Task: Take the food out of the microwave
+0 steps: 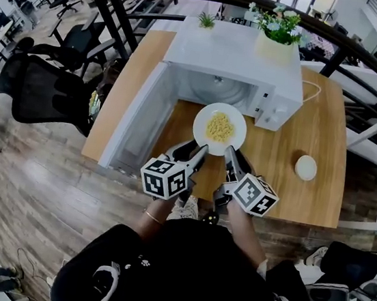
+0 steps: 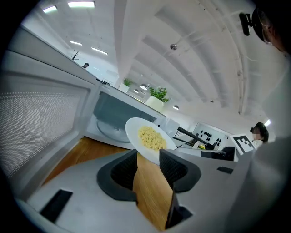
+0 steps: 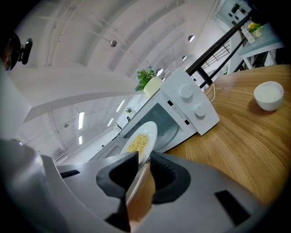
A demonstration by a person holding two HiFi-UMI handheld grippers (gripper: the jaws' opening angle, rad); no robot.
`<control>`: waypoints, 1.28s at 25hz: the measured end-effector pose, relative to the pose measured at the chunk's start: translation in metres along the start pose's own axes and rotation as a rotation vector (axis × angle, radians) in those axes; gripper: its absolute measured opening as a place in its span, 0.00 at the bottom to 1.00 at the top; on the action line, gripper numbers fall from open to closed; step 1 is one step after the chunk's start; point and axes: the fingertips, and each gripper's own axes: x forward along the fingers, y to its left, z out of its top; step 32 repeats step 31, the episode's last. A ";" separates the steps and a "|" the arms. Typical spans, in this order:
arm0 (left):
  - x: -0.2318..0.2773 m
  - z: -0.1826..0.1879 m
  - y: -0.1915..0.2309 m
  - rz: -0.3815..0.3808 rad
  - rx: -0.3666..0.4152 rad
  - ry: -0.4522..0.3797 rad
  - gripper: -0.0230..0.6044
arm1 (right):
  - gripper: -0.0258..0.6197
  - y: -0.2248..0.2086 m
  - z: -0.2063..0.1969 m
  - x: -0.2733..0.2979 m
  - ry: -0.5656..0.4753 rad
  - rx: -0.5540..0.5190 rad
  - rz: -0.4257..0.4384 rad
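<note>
Head view: left claw [image 1: 200,154] and right claw [image 1: 230,156] each clamped on plate [image 1: 201,122], near rim hidden.

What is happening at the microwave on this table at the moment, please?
A person holds a white plate of yellow food with two hand-held grippers. The left gripper and the right gripper each clamp the plate's near rim, side by side. The microwave has its door swung wide open, and the plate is already outside the cavity, just in front of the opening over the wooden table. A small white bowl sits apart on the table.
</note>
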 end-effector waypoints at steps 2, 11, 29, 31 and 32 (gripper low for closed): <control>-0.003 0.000 -0.001 -0.002 -0.001 -0.002 0.28 | 0.17 0.003 -0.001 -0.002 -0.001 0.001 0.002; -0.016 -0.003 -0.001 0.001 0.011 -0.008 0.28 | 0.16 0.010 -0.010 -0.009 -0.006 0.008 0.013; -0.030 -0.003 -0.002 0.015 0.006 -0.018 0.28 | 0.16 0.021 -0.016 -0.015 -0.001 0.017 0.033; -0.031 -0.003 -0.003 0.016 0.005 -0.018 0.28 | 0.16 0.021 -0.016 -0.015 0.000 0.018 0.034; -0.031 -0.003 -0.003 0.016 0.005 -0.018 0.28 | 0.16 0.021 -0.016 -0.015 0.000 0.018 0.034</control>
